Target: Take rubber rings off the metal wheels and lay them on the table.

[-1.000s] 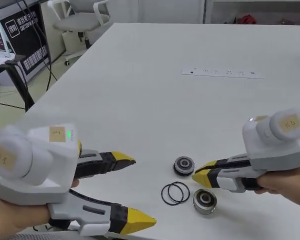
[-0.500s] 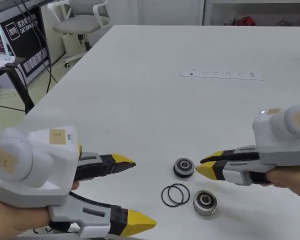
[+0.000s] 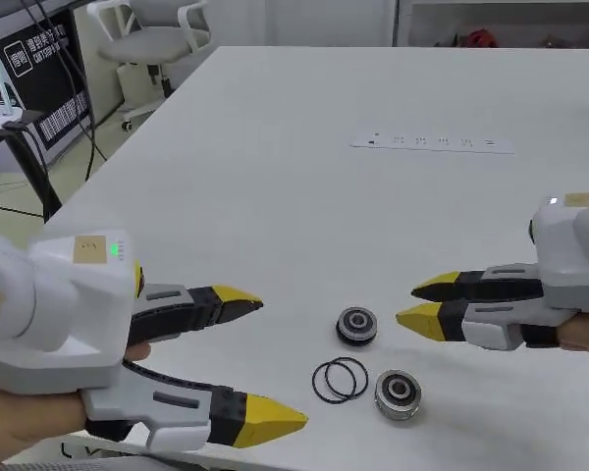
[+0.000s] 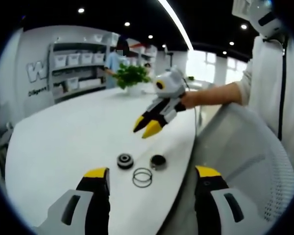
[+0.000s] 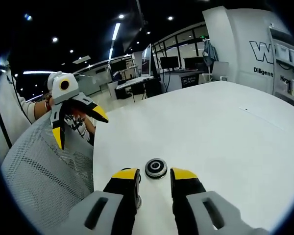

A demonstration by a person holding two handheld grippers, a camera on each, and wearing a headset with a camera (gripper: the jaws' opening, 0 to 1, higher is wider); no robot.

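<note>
Two small metal wheels lie near the table's front edge: one with a dark rim (image 3: 357, 325) and one with a shinier rim (image 3: 399, 393). Two loose black rubber rings (image 3: 340, 379) lie overlapping on the table just left of them. My left gripper (image 3: 265, 363) hovers to their left, jaws wide open and empty. My right gripper (image 3: 419, 301) hangs right of the dark-rimmed wheel, open by a narrow gap and holding nothing. The left gripper view has both wheels (image 4: 125, 160) (image 4: 158, 162) and the rings (image 4: 142, 176) ahead. In the right gripper view the dark-rimmed wheel (image 5: 156, 167) sits just beyond the jaw tips.
A white power strip (image 3: 432, 143) lies further back on the white table (image 3: 275, 177). The table's left edge drops off towards an office chair (image 3: 147, 39) and a black stand. A mesh chair back (image 5: 34, 186) stands at the table's near edge.
My right gripper has pulled back to the right, away from the wheels, and risen a little. The left gripper, wheels and rings stay where they were.
</note>
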